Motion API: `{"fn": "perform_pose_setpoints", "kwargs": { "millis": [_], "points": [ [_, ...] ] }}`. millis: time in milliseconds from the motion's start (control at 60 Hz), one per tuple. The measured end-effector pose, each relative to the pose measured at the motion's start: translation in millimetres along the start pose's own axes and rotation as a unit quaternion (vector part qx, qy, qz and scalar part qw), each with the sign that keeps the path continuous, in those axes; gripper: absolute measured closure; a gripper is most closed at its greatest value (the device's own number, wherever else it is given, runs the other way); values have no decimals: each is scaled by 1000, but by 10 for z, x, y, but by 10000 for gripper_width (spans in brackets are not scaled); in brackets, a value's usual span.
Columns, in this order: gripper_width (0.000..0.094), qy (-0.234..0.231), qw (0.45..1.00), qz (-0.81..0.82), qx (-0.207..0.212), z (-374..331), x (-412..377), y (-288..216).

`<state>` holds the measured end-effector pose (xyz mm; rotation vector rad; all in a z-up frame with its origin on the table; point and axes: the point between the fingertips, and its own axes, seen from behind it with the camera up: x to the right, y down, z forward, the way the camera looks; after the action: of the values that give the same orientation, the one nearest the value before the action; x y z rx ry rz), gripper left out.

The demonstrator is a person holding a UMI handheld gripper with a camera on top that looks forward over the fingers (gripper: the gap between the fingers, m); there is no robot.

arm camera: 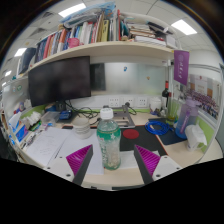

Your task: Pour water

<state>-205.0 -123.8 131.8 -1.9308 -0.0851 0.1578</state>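
Observation:
A clear plastic water bottle (109,143) with a green cap and a green-patterned label stands upright on the light desk (115,178). My gripper (113,160) is open. Its two fingers with magenta pads (79,158) stand to either side of the bottle's lower part, with a gap at each side. The bottle rests on the desk on its own. A small red dish (131,133) lies on the desk beyond the bottle, to its right.
A dark monitor (60,80) stands at the back left under a shelf of books (85,38). Papers (48,143) lie at the left. A blue tray (159,128) and bottles (188,120) stand at the right. A purple banner (181,66) hangs beyond.

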Motion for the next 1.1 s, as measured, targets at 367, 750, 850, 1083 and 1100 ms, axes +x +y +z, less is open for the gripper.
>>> {"fn": "perform_pose_setpoints", "kwargs": {
  "millis": [367, 750, 850, 1083, 1100],
  "points": [
    [391, 37, 998, -12, 51, 960, -34, -84],
    [608, 59, 995, -49, 70, 1136, -97, -191],
    [615, 59, 995, -59, 52, 1165, -117, -282],
    [614, 64, 955, -288, 13, 1593, -283, -718],
    [614, 63, 949, -309, 9, 1640, -302, -739]
  ]
}}
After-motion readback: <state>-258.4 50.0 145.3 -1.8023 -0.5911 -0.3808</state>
